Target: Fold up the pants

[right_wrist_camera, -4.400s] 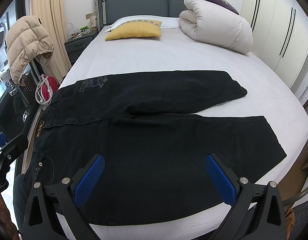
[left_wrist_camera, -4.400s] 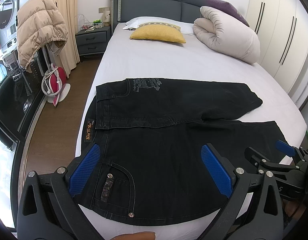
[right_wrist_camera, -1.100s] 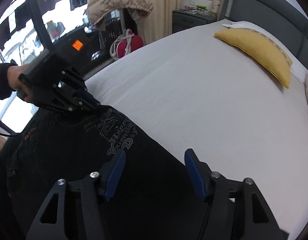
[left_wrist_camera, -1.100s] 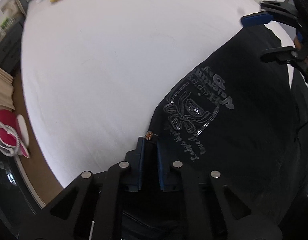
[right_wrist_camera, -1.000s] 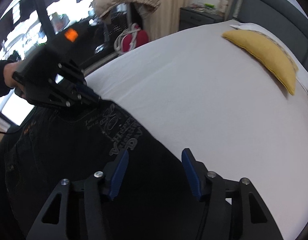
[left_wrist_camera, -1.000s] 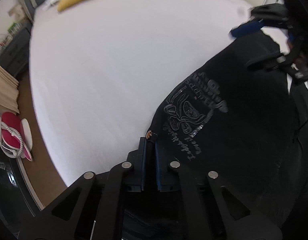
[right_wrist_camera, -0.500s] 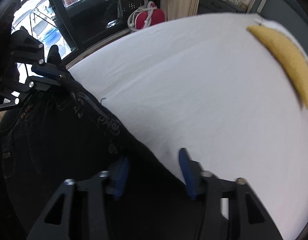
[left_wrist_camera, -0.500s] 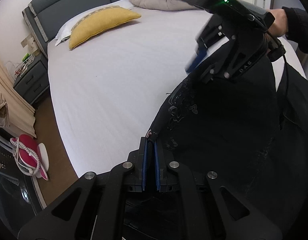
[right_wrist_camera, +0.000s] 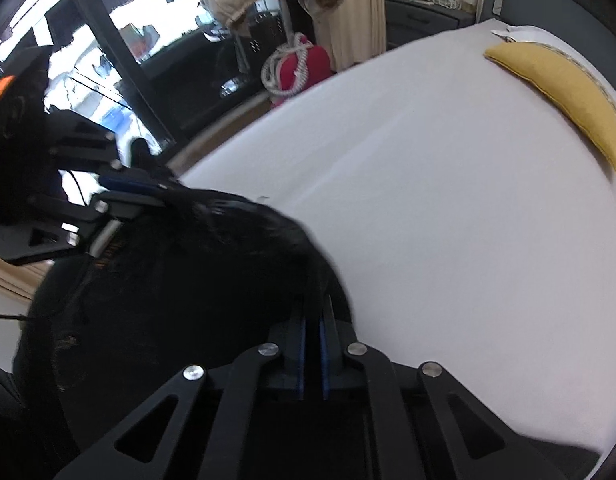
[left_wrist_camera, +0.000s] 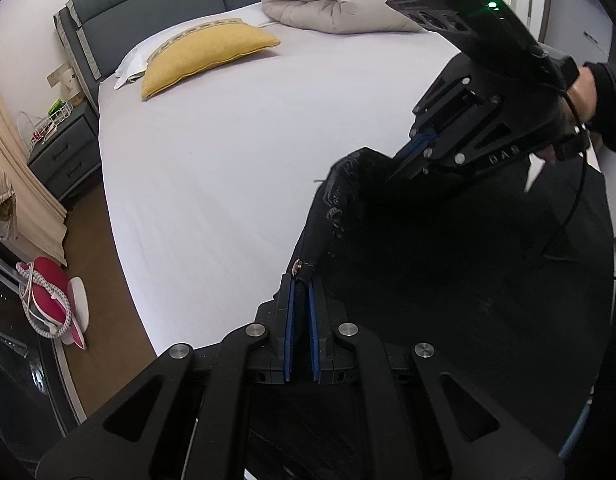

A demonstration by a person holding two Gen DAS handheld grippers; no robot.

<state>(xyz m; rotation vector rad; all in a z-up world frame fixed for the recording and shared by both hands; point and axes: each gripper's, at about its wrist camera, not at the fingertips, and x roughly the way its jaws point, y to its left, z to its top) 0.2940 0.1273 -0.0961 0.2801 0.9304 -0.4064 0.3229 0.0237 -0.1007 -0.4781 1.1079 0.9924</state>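
The left tool is seen in the left wrist view pressed together on an edge of the black pants, just below a metal rivet, and the cloth is held lifted off the white bed. In the same view the right tool is seen clamped on the same edge further along, with the fabric bunched between the two grips. In the right wrist view the right tool is shown shut on a fold of the pants, which are draped in a dark mound at the near side of the bed; the image is blurred, so seams cannot be made out. A slip is judged possible, since only a thin edge is pinched by each tool. An uneven fold could be caused if the slack between the grips is not drawn taut.
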